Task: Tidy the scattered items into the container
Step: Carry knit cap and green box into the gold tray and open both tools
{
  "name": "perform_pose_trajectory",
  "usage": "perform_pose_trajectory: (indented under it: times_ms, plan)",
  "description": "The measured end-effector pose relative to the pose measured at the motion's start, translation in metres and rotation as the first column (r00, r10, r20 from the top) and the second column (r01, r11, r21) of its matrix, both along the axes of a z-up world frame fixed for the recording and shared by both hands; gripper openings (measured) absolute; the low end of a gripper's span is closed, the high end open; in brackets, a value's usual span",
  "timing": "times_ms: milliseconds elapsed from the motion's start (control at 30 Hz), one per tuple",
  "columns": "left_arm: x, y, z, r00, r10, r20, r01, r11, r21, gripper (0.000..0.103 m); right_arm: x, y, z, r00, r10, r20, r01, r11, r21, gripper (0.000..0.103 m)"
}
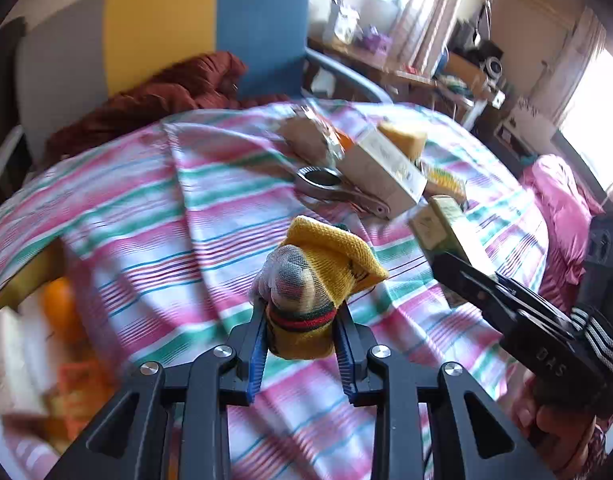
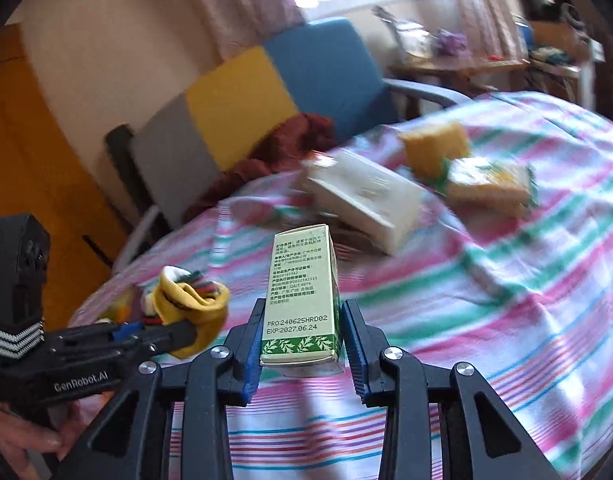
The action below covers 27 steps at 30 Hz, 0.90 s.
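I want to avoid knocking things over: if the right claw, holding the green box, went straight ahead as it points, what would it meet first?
Most likely the long white box lying on the striped cloth, directly beyond the green box in the right claw; depth is unclear.

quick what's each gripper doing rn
left gripper: closed on the yellow sock
right gripper: closed on the green box

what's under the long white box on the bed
In the left wrist view, the metal tool's handle end runs beneath the white box, on the striped sheet. Anything else beneath stays hidden.
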State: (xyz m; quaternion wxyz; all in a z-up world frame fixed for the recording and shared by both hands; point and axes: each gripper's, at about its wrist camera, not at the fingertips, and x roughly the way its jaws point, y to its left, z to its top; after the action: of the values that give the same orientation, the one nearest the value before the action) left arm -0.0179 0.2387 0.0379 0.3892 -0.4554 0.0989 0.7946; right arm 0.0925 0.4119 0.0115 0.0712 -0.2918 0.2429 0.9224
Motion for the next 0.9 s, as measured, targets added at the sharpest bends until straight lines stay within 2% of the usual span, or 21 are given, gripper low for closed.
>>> perform_pose_trajectory:
  times_ms: [100, 233, 367, 533, 667, 767, 833, 900]
  plan:
    - [0.005, -0.048, 0.013, 0.997, 0.066, -0.027, -0.066, 0.998, 0.018, 0.030, -0.013, -0.033, 0.015, 0.994, 0.111, -0.018, -0.111, 0.994, -0.006, 0.036]
    - [0.009, -0.112, 0.016, 0.984, 0.179, -0.017, -0.179, 0.984, 0.019, 0.030, -0.036, -0.084, 0.024, 0.963, 0.270, -0.018, -0.270, 0.962, -0.037, 0.036]
    - [0.015, -0.179, 0.012, 0.951, 0.309, 0.001, -0.309, 0.951, 0.007, 0.030, -0.057, -0.143, 0.026, 0.907, 0.420, -0.006, -0.420, 0.906, -0.045, 0.037]
    - [0.023, -0.239, -0.001, 0.908, 0.418, 0.021, -0.418, 0.908, -0.021, 0.030, -0.082, -0.205, 0.019, 0.827, 0.561, 0.039, -0.557, 0.827, -0.076, 0.036]
    - [0.026, -0.267, -0.021, 0.881, 0.472, 0.040, -0.468, 0.881, -0.075, 0.030, -0.100, -0.248, 0.003, 0.783, 0.612, 0.111, -0.607, 0.791, -0.079, 0.037]
    - [0.021, -0.275, -0.040, 0.872, 0.482, 0.086, -0.471, 0.874, -0.117, 0.032, -0.116, -0.270, -0.014, 0.778, 0.601, 0.184, -0.598, 0.798, -0.075, 0.037]
    - [0.017, -0.274, -0.054, 0.868, 0.480, 0.126, -0.460, 0.873, -0.161, 0.038, -0.126, -0.277, -0.027, 0.782, 0.581, 0.226, -0.578, 0.811, -0.088, 0.039]
    - [0.016, -0.276, -0.060, 0.859, 0.484, 0.163, -0.458, 0.872, -0.173, 0.048, -0.131, -0.281, -0.037, 0.763, 0.597, 0.249, -0.580, 0.802, -0.145, 0.048]
